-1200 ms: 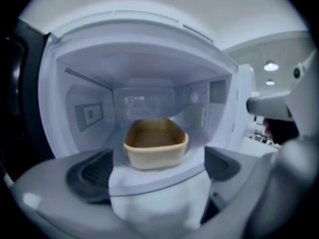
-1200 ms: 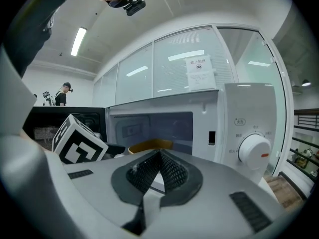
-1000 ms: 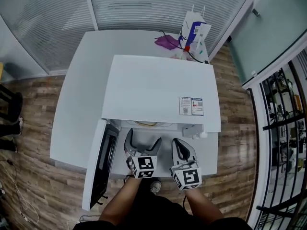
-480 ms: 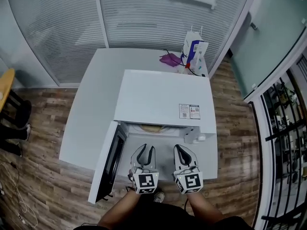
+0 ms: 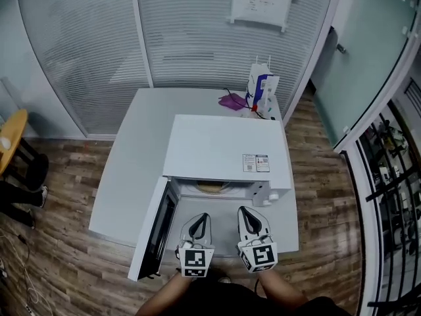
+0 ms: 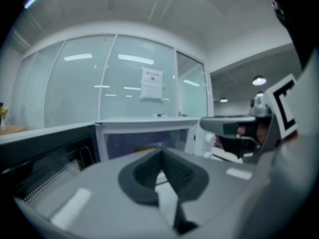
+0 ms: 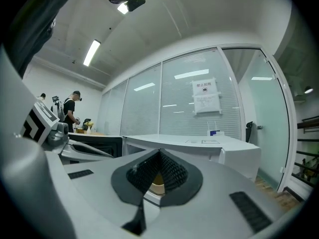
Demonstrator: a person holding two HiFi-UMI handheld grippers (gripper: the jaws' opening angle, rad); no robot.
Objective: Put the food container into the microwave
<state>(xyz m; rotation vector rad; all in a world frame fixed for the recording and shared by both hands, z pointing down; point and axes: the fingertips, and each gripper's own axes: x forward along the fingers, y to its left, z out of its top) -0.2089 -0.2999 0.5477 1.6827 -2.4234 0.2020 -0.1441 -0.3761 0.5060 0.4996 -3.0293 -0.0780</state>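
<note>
The white microwave (image 5: 223,147) stands on a white table (image 5: 128,170) with its door (image 5: 152,232) swung open to the left. Inside its cavity a pale, tan-topped food container (image 5: 210,187) rests on the floor of the oven. My left gripper (image 5: 202,216) hovers in front of the opening; its jaws have just been closing and now meet, with nothing between them. My right gripper (image 5: 244,210) hangs beside it, shut and empty. In the left gripper view the cavity (image 6: 144,141) lies straight ahead beyond the left gripper (image 6: 160,151). The right gripper (image 7: 159,153) also points at it.
A white and blue paper bag (image 5: 261,91) and a purple item (image 5: 231,101) sit at the table's far edge. Glass partitions with blinds stand behind. A yellow side table (image 5: 10,133) is at the left and a black rack (image 5: 395,196) at the right.
The left jaws went from wide open to shut. Both grippers drew back from the microwave opening and rose. The head view lifted and shows more of the room.
</note>
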